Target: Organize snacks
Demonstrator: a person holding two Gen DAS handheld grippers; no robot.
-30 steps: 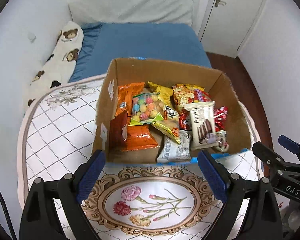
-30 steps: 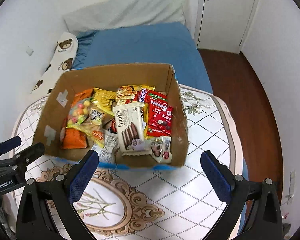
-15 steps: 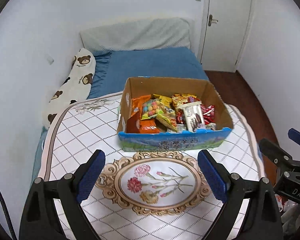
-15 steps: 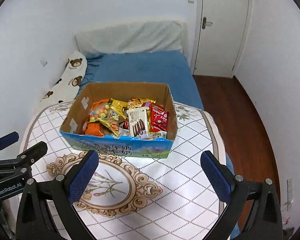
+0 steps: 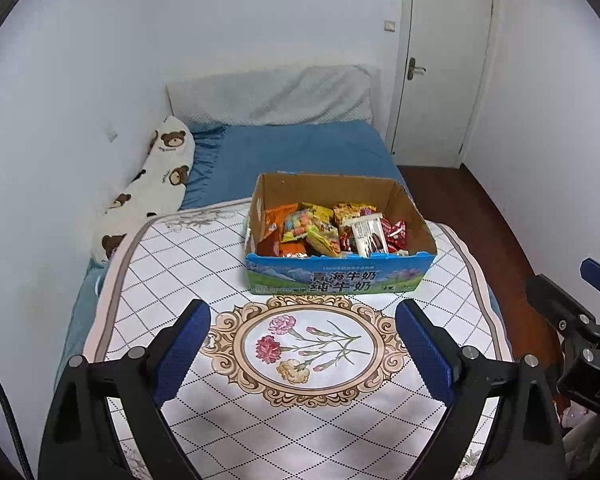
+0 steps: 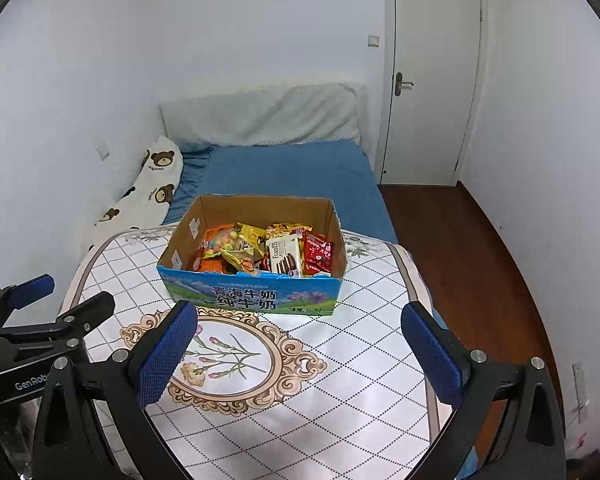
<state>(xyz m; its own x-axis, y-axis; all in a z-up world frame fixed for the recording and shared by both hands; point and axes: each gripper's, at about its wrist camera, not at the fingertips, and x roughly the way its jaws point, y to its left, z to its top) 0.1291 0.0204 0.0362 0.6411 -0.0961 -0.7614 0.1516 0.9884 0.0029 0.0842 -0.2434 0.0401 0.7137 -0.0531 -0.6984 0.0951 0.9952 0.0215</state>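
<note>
Both sets of jaws stand wide apart and hold nothing: the left gripper (image 5: 302,328) and the right gripper (image 6: 300,330) each hover above the near part of the counter (image 5: 188,264), their blue pads spread to either side of the flower medallion (image 5: 304,354) printed on the cloth. Each tool's handle and the hand behind it are cut off by the bottom edge. In the left wrist view only part of the right gripper shows at the right border; in the right wrist view the left gripper is likewise clipped at the left border.

Ahead of both tools, well apart from the pads, sits the cardboard box (image 5: 336,278) on the far half of the counter, its printed blue front wall facing the cameras. Snacks (image 5: 328,232) lie heaped inside: an orange packet (image 6: 214,264) at the left, a bag of coloured candy balls (image 6: 226,238), yellow wrappers, a white biscuit box (image 6: 286,256) and red packets (image 6: 318,252) at the right. That front wall hides the lower ends of the nearest packets, and most labels are too small to read.

Beyond the counter lies a blue bed (image 6: 284,172) with a bear-print pillow (image 6: 148,188) against the wall, and a closed white door (image 6: 432,76) stands to the right.
</note>
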